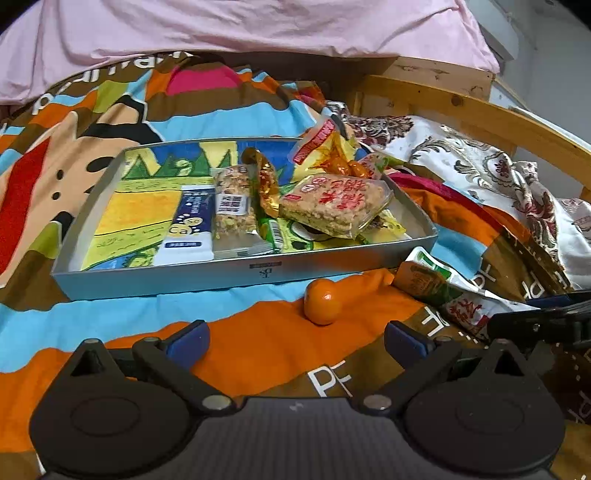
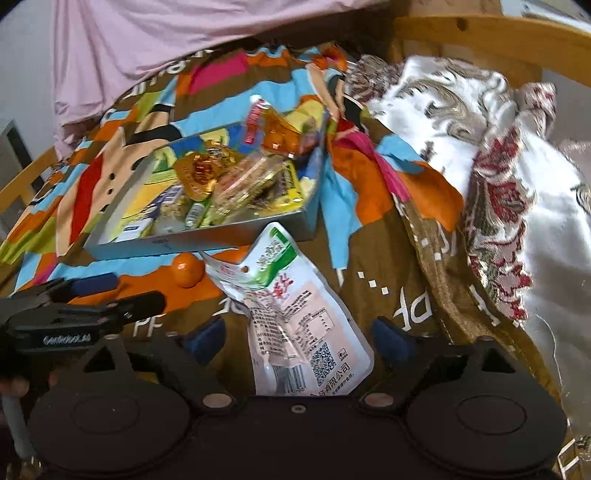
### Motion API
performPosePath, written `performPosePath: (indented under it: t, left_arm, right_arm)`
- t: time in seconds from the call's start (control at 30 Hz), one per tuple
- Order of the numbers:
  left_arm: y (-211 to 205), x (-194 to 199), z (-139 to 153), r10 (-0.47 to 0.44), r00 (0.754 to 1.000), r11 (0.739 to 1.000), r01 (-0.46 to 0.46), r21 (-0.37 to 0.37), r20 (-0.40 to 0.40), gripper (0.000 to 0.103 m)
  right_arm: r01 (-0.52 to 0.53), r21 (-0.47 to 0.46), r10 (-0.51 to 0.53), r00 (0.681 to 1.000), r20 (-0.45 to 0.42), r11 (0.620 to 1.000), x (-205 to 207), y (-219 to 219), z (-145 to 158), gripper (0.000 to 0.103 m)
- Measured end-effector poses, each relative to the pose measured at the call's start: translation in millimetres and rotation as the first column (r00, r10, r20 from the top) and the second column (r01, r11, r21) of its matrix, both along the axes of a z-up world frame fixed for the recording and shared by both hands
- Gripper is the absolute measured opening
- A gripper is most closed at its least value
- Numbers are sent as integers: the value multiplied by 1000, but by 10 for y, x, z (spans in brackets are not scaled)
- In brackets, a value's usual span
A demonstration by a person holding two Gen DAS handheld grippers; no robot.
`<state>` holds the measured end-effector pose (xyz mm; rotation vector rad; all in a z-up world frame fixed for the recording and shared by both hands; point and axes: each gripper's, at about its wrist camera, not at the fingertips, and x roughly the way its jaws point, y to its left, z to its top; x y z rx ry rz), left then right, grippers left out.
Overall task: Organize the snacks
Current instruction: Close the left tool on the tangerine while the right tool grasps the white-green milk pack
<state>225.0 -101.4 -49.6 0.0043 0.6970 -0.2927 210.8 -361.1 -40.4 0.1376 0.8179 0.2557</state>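
The quilt (image 1: 258,339) is a patchwork of orange, sky blue, brown and red. The tray (image 1: 177,275) is grey outside, with green, yellow and blue drawings inside. The ball (image 1: 322,301) is glossy orange. The sheet (image 1: 221,26) is pink. The fingers (image 1: 190,338) have blue pads.

Bed covered by multicoloured patterned bedspread (image 1: 258,343), acting as carrying surface. Grey shallow tray (image 1: 177,275) sitting flat on bedspread, centre-left. Small orange ball-shaped snack (image 1: 322,302) lying on bedspread just in front of tray's near wall, apart from it. White-and-green snack pouch (image 2: 291,314) lying flat on bedspread, just right of orange snack. Floral white-and-red fabric (image 2: 517,206) lying bunched along right side. Pink sheet (image 1: 240,22) lying across far end.
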Motion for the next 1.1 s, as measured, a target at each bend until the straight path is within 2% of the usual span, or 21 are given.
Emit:
performPosePath:
  t: [0.13, 0.2, 0.37, 0.57, 0.63, 0.73, 0.8, 0.87, 0.97, 1.03, 1.1]
  left_arm:
    - [28, 40, -2, -59, 998, 997, 59, -47, 1, 102]
    - [16, 69, 2, -87, 996, 995, 87, -48, 9, 102]
    - [-33, 207, -20, -146, 989, 989, 147, -32, 12, 93]
    - [-80, 329, -69, -192, 981, 981, 193, -5, 14, 75]
    - [-105, 353, -91, -206, 978, 978, 206, 4, 11, 63]
    - [-143, 358, -133, -221, 975, 975, 221, 14, 9, 53]
    - [-180, 351, -167, -230, 973, 973, 230, 24, 5, 48]
    - [-216, 344, -195, -223, 975, 974, 223, 47, 14, 47]
    - [-202, 392, -218, -196, 981, 980, 196, 22, 5, 41]
    - [-171, 434, -232, -171, 985, 985, 171, 4, -6, 32]
    - [-147, 455, -240, -158, 987, 987, 158, -11, -12, 31]
  right_arm:
    - [-52, -16, 52, 998, 21, 999, -51, 54, 26, 77]
    - [-68, -29, 68, 997, 19, 997, -37, 81, 12, 75]
    - [-88, -43, 89, 996, 14, 995, 6, 122, -33, 76]
    - [-123, -67, 125, 991, 37, 990, 33, 170, -39, 76]
    - [-139, -83, 143, 989, 49, 987, 23, 193, -33, 76]
    - [-170, -96, 177, 982, 68, 981, 27, 222, -36, 76]
    - [-188, -108, 197, 978, 74, 976, 60, 242, -55, 72]
    - [-206, -116, 216, 973, 77, 972, 120, 256, -82, 66]
    - [-216, -104, 223, 972, 69, 971, 212, 254, -135, 65]
    - [-219, -110, 227, 972, 65, 970, 231, 268, -161, 64]
    - [-220, -122, 229, 971, 67, 968, 221, 288, -170, 62]
